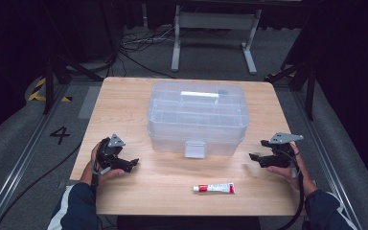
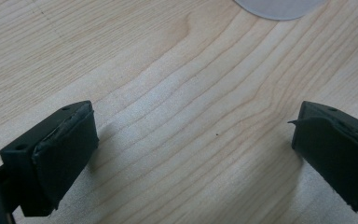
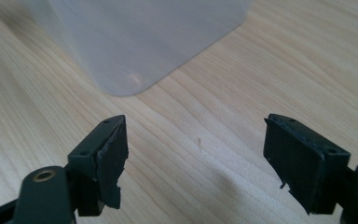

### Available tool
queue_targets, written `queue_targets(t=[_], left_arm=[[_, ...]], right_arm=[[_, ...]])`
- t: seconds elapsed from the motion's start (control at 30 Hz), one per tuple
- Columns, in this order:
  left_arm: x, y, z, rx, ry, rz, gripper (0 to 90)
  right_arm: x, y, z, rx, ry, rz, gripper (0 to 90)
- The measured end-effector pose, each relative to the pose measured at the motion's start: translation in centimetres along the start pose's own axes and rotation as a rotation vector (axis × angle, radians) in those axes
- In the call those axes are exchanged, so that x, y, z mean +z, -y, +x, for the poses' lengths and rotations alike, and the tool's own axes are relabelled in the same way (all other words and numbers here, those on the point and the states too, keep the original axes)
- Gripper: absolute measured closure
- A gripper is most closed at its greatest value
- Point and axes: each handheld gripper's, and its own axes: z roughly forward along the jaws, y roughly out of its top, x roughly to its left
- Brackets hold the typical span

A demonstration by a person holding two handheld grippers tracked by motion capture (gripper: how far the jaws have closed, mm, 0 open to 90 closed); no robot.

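Observation:
A clear plastic box with a white handle and a front latch stands closed at the middle of the wooden table. A small white tube with red ends lies in front of it near the table's front edge. My left gripper rests low at the left, left of the box, jaws wide apart over bare wood. My right gripper hovers at the right, open with nothing between its jaws; a corner of the box lies just beyond them.
Beyond the table stands a white metal frame with cables on the grey floor. Dark rails run along both sides, and a "4" is marked on the floor at the left.

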Motion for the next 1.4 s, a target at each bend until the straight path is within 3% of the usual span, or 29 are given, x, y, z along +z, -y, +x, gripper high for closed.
queue_targets(t=[0.3, 0.47, 0.73, 1.0, 1.13, 1.4], left_arm=[[0.0, 0.0, 0.0, -0.001, -0.001, 0.0, 0.5], [0.0, 0.0, 0.0, -0.001, 0.0, 0.001, 0.5], [0.0, 0.0, 0.0, 0.0, -0.001, 0.001, 0.5], [-0.1, 0.0, -0.1, -0.006, -0.006, 0.003, 0.5], [-0.1, 0.0, -0.1, -0.006, -0.006, 0.004, 0.5], [0.0, 0.0, -0.1, -0.006, -0.006, 0.003, 0.5]], right_arm=[[-2.2, -1.5, 0.3, 0.005, 0.009, -0.044, 25.3], [-3.4, -2.4, 0.5, -0.021, 0.039, -0.07, 25.5], [-4.9, -3.5, 0.7, -0.04, 0.036, -0.116, 25.5], [-6.9, -5.7, 0.9, -0.065, 0.057, -0.157, 25.9], [-7.8, -7.3, 1.3, -0.092, 0.056, -0.187, 26.1], [-7.9, -10.0, 2.3, -0.165, 0.056, -0.176, 27.2]])
